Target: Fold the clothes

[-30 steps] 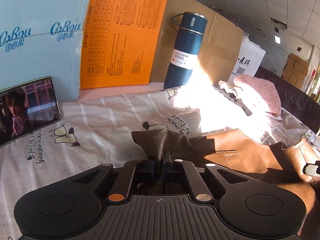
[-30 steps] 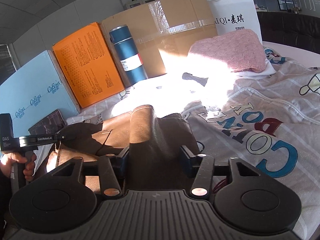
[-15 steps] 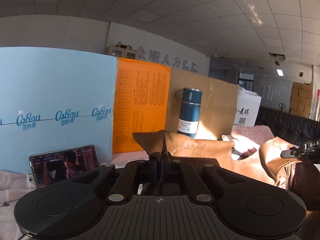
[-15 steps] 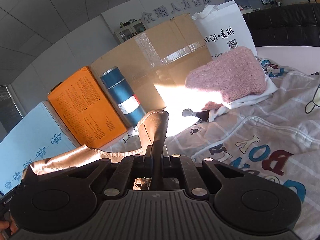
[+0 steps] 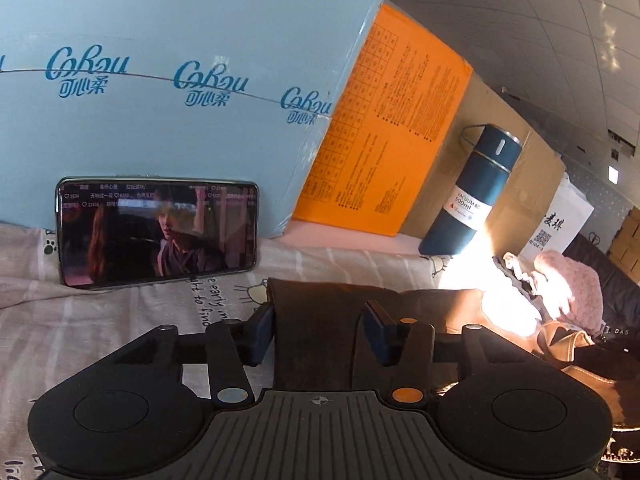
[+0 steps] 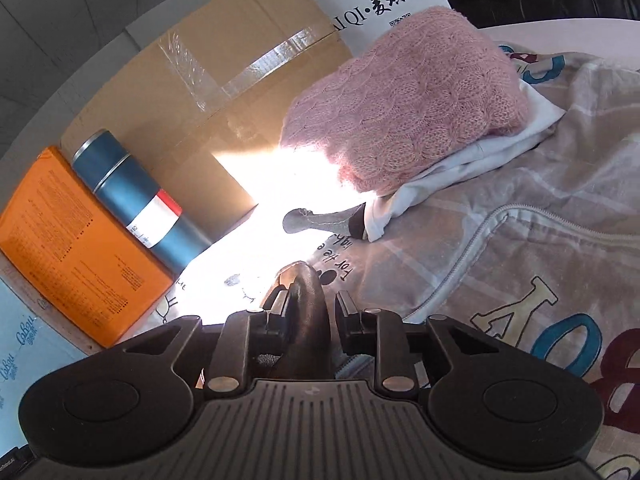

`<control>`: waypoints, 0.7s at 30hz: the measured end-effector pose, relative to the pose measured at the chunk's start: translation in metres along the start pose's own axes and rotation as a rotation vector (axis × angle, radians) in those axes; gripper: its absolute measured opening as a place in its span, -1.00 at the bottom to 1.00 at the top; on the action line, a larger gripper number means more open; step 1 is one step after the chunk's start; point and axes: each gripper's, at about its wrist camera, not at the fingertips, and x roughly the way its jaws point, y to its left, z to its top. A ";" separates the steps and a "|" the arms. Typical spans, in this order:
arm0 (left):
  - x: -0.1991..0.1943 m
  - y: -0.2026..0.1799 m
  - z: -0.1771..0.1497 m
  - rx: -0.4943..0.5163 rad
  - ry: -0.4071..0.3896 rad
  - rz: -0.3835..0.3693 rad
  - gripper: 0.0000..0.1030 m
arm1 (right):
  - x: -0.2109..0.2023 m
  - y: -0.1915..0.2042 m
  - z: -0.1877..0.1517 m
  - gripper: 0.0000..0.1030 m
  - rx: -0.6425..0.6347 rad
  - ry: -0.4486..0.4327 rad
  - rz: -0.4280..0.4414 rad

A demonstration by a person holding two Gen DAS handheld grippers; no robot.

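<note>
Left wrist view: my left gripper (image 5: 320,326) sits low over the printed sheet (image 5: 120,320), its jaws opening. A dark fold of the brown garment (image 5: 316,320) lies between the pads, which stand clear of it on both sides, so the cloth is let go rather than pinched. The rest of the garment runs off to the right into the sun patch, where the tip of my other tool shows. Behind stand a phone (image 5: 158,232), a blue box (image 5: 180,80), an orange box (image 5: 384,136) and a flask (image 5: 472,196).

Right wrist view: my right gripper (image 6: 310,312) is also parting. A narrow ridge of the garment (image 6: 306,312) rises between the jaws; it lies against the left pad, while the right pad stands off it, so I read no real grip here. A pink sweater (image 6: 404,92) rests on a white garment (image 6: 472,160) well beyond, finished by the look of it.

Step in hand, as I judge it: releasing both corners after laying a fold onto the sheet.

Next move, as I judge it: back both tools straight off so the pads do not drag the fold open, then take the garment's near edge for the following fold. The ridge leaning on the right tool's left pad is the likeliest snag.
</note>
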 end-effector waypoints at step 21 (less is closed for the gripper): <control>-0.133 0.029 -0.074 -0.057 0.117 -0.016 0.69 | -0.175 0.062 -0.060 0.81 -0.266 -0.049 0.210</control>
